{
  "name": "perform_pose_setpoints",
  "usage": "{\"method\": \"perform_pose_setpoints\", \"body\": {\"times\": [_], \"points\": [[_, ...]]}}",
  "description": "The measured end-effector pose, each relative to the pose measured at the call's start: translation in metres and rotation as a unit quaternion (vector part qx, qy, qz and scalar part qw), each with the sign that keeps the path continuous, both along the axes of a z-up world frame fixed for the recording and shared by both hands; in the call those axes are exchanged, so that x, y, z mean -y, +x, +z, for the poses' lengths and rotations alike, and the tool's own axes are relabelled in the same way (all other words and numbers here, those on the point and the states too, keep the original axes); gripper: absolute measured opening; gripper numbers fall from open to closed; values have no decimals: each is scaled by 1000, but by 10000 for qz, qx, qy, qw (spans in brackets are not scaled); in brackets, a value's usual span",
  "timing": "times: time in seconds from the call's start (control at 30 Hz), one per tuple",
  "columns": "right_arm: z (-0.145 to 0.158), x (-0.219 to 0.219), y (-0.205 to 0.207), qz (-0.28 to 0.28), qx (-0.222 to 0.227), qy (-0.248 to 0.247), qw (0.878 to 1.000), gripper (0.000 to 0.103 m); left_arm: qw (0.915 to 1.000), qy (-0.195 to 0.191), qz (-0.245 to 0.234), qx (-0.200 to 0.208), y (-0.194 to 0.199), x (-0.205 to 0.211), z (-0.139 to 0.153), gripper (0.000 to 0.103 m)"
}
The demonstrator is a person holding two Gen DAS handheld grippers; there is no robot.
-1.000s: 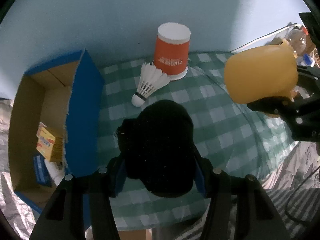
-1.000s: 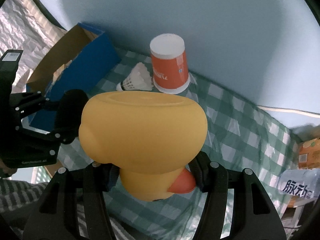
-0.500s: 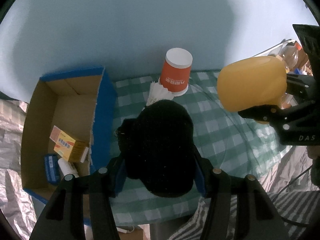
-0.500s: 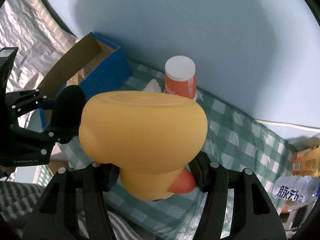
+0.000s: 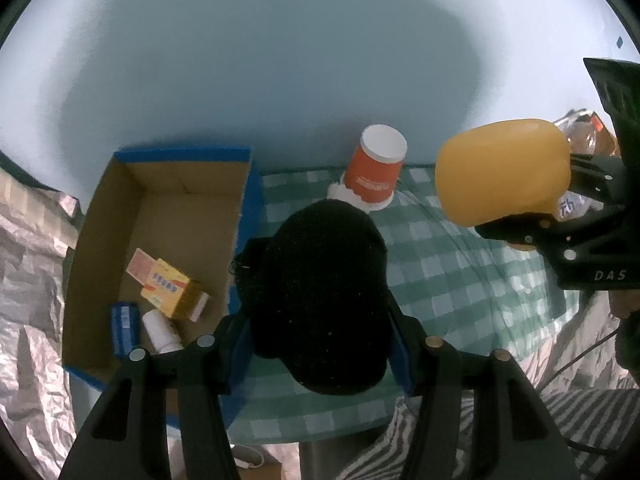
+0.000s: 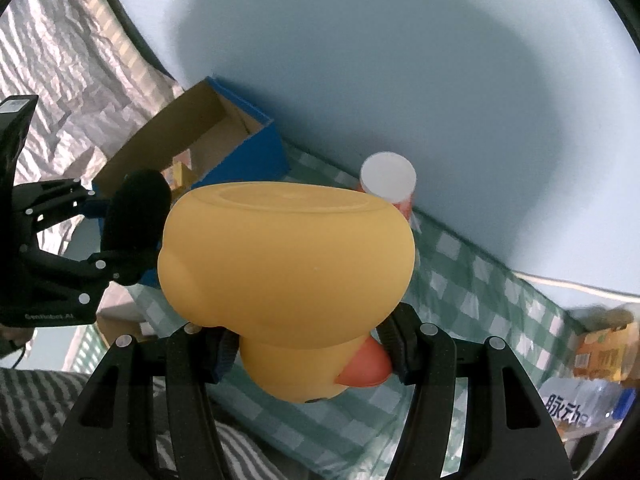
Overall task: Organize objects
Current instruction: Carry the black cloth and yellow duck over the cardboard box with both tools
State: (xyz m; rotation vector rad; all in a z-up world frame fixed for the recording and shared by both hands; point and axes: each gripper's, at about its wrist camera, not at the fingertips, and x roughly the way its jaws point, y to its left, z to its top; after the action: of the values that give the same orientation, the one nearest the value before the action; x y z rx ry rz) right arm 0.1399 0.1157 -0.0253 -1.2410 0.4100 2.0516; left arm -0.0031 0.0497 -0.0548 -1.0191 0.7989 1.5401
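Yellow rubber duck (image 6: 286, 268) pinched in right jaws, one black foam ball (image 5: 320, 300) pinched in left jaws, one upturned orange cup (image 5: 376, 174).

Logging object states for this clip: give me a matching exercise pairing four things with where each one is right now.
Things:
1. rubber duck
2. black fuzzy ball
3. orange paper cup
4. yellow packet

Places:
A. upside down on the checked tablecloth
B. lying inside the cardboard box
C. clamped in the left gripper
D. clamped in the right gripper

Pairs: 1-D, 2-C, 3-A, 4-B
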Motion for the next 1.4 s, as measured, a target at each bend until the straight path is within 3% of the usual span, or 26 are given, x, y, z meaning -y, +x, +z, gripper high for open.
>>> {"method": "perform_pose_setpoints", "body": {"times": [0.8,1.4], "points": [[25,11,-98,1082,-116,220,9938,60,9971,161,737,-84,-82,44,29,58],[7,10,-198,1877,97,66,9822,60,9882,121,1523,-38,-150,64,10,58]]}}
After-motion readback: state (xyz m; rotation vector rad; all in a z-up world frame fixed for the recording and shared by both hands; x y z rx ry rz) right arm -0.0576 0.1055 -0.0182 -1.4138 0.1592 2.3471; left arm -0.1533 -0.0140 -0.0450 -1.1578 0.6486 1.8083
